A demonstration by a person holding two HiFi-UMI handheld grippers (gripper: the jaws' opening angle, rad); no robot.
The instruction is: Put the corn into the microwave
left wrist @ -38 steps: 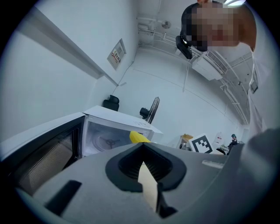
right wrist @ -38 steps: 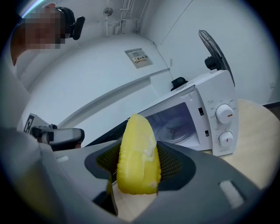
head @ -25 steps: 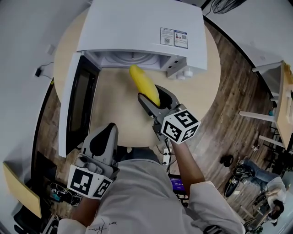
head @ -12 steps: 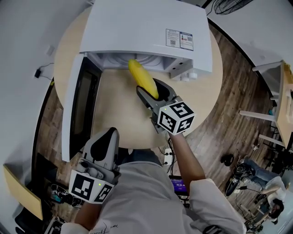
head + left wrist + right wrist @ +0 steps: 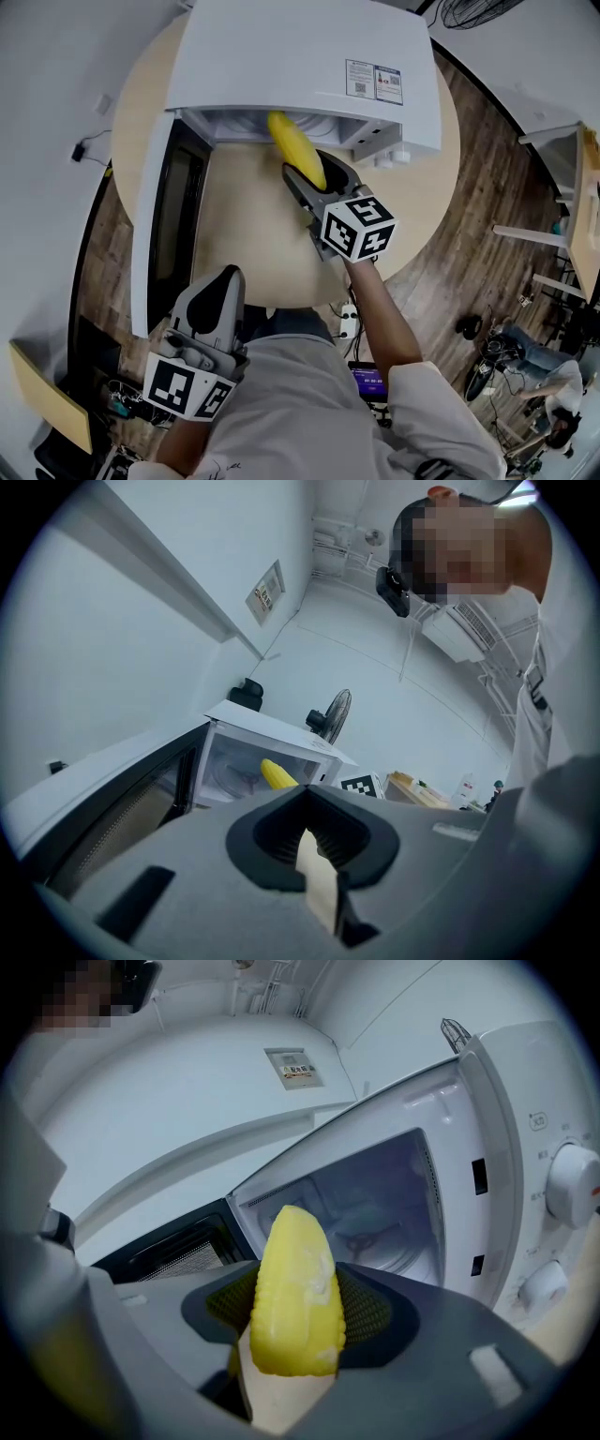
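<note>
**Corn reaching the microwave mouth**

Since a second ago the right gripper point(image 5: 317, 178) is pushing further forward over the table point(image 5: 248, 244). The tip of the corn point(image 5: 294, 153), earlier short of the opening, is now crossing under the front edge of the microwave point(image 5: 281, 56). The left gripper point(image 5: 214, 298) is staying low near the person's body, as before.

The right gripper's jaws are clamping the corn by its thick end. The cob is pointing forward into the cavity, with most of its length still outside over the table. In the right gripper view the round plate point(image 5: 375, 1237) is lying on the cavity floor straight beyond the cob.

The door point(image 5: 157, 225) is hanging wide open at the left, well apart from the right gripper. The two white knobs point(image 5: 394, 157) are sitting just to the right of the right gripper's jaws, near but not touching.

The left gripper's jaws are resting drawn together, holding nothing, at the table's near edge beside the open door's end.

A floor fan point(image 5: 330, 714) is standing behind the microwave. Wood flooring point(image 5: 469, 234) is showing to the right of the table.
</note>
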